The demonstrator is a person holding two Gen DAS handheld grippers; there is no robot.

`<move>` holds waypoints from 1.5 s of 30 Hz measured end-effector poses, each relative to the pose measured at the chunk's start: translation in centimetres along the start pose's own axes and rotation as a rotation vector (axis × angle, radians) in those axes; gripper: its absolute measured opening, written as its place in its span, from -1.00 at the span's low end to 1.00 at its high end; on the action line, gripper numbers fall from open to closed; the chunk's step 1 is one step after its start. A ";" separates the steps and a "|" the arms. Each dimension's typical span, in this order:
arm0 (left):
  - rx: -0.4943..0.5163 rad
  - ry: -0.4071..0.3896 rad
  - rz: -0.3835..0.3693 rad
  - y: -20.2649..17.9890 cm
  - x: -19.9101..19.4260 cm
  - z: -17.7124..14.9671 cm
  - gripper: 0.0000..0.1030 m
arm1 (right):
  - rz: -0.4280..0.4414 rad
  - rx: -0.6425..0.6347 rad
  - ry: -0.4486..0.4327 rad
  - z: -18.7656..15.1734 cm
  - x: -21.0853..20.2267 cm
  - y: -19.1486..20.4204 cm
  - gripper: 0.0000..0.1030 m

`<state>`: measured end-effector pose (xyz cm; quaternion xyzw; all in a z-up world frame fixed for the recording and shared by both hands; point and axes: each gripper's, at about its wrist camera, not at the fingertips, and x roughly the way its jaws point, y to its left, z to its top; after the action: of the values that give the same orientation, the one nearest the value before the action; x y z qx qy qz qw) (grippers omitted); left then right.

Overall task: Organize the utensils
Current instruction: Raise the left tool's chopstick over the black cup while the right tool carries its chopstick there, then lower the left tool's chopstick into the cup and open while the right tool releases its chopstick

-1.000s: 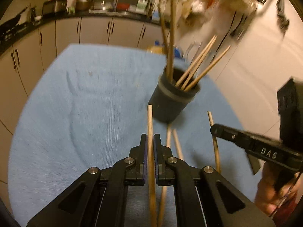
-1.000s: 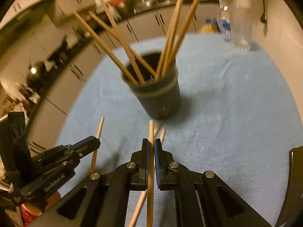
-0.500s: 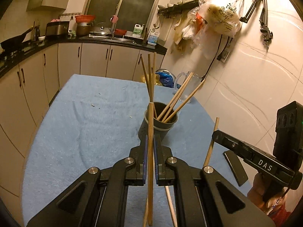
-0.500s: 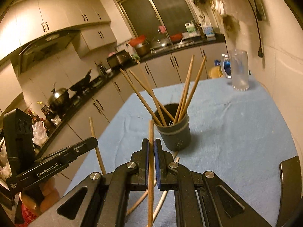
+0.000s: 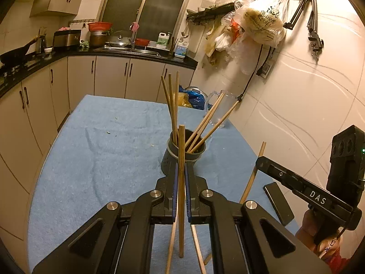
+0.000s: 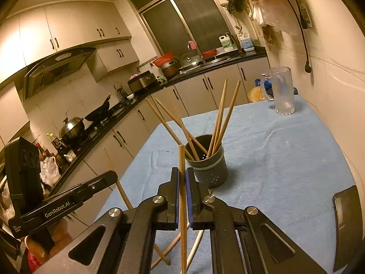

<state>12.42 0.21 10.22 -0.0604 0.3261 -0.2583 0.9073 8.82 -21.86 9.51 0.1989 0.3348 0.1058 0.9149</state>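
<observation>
Two chopsticks are up, the left gripper pinching one chopstick and the right gripper another; tilt each tip-down over the dark holder on the blue cloth; release singly, clear of the leaning sticks.

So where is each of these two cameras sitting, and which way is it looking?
Left wrist: rides on the left tongs, looking along them at the grey holder; own tongs grip a chopstick, right tongs at right.
Right wrist: rides on the right tongs, facing the same holder; left tongs at left.
Shared: holder, blue cloth, glass mug.
</observation>
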 end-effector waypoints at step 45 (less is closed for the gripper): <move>0.051 -0.095 0.010 -1.9 -1.6 6.1 -0.90 | -0.041 -0.027 -0.145 5.3 -3.0 0.3 -0.89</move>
<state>14.38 -0.94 16.42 -0.0480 0.2765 -0.2589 0.9242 9.96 -24.13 15.06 0.1869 0.2701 0.0769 0.9414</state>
